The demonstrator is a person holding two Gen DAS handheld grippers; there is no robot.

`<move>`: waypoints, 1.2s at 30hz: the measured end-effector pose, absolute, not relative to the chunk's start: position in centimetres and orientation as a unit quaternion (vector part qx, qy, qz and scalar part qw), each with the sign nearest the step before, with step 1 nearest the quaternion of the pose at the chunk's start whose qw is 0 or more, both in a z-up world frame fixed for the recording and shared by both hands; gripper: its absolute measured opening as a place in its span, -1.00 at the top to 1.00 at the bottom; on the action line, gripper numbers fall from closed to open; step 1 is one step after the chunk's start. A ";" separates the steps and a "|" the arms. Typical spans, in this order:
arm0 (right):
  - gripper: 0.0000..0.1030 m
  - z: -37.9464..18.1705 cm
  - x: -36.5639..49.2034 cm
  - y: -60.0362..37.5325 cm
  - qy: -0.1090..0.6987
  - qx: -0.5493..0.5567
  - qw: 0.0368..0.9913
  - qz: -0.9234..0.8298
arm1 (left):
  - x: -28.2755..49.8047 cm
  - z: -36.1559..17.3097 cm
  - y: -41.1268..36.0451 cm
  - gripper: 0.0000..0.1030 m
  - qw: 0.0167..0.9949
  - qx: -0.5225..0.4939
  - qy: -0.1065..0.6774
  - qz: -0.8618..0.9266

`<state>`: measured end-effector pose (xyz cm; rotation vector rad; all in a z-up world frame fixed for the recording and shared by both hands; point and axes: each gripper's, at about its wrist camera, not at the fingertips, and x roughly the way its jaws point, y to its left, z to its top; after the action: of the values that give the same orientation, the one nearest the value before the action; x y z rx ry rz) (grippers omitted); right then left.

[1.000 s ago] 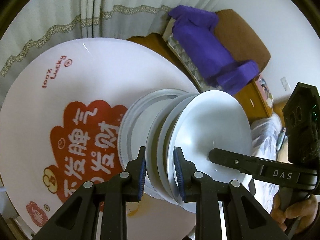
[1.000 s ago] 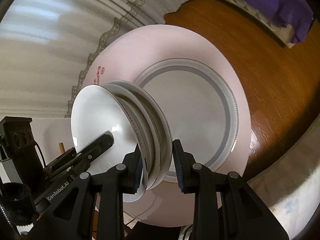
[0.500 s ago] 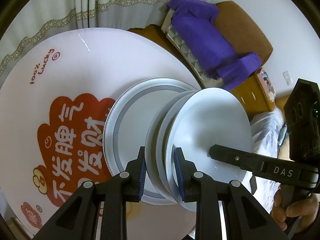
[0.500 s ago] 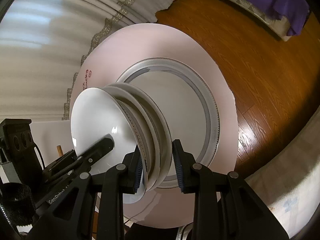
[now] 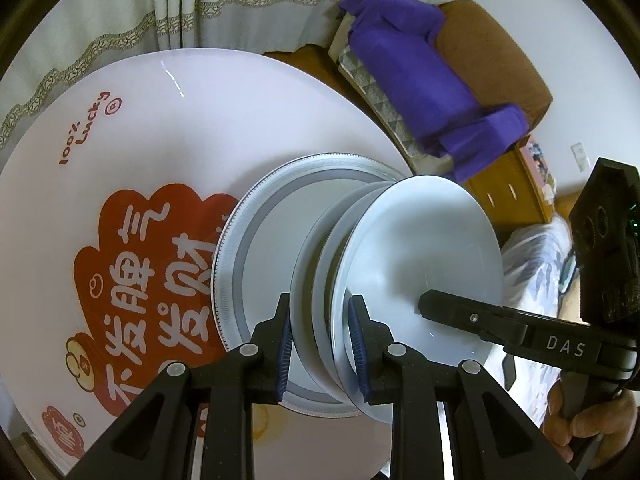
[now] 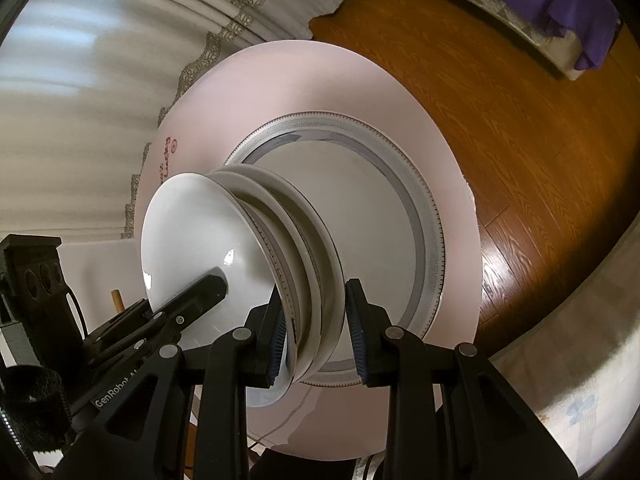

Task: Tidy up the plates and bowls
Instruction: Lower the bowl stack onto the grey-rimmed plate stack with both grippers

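A stack of three small white plates [image 5: 420,248] hangs on edge, tilted, just above a large plate with a grey patterned rim [image 5: 272,248] that lies flat on the round pink table [image 5: 160,140]. My left gripper [image 5: 322,344] is shut on the stack's rim from one side. My right gripper [image 6: 316,332] is shut on the same stack [image 6: 192,232] from the opposite side, over the large plate [image 6: 380,208]. One right-gripper finger [image 5: 472,316] lies across the stack's open face, and one left-gripper finger [image 6: 192,296] does the same in the right wrist view.
The table [image 6: 320,80] bears a big red print and ends close beyond the large plate. Past it are a wooden floor [image 6: 520,100], pale curtains [image 5: 120,20] and a sofa under purple cloth [image 5: 420,80]. A person's hand [image 5: 592,416] holds the right gripper.
Both grippers have come down with the stack and shifted over the large plate, which now shows much more fully. Neither grip has changed.
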<state>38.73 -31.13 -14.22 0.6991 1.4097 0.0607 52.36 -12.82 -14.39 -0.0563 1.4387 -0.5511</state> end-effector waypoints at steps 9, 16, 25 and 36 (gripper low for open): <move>0.46 -14.2 38.7 -31.2 0.635 0.314 0.705 0.027 | 52.8 -14.8 -12.7 0.57 0.715 -0.030 0.653 -0.248; 0.46 -14.1 38.5 -31.2 0.635 0.313 0.706 0.026 | 52.9 -15.0 -12.5 0.56 0.713 -0.036 0.655 -0.249; 0.40 -13.9 38.3 -30.9 0.635 0.309 0.708 0.018 | 52.9 -15.1 -12.4 0.55 0.712 -0.042 0.657 -0.244; 0.28 -13.1 37.5 -31.0 0.630 0.303 0.715 0.019 | 51.2 -13.2 -8.7 0.07 0.741 -0.083 0.634 -0.205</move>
<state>37.54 -31.04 -13.08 0.6721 1.3946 0.0427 51.16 -8.69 -13.23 -0.1815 1.3894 -0.4494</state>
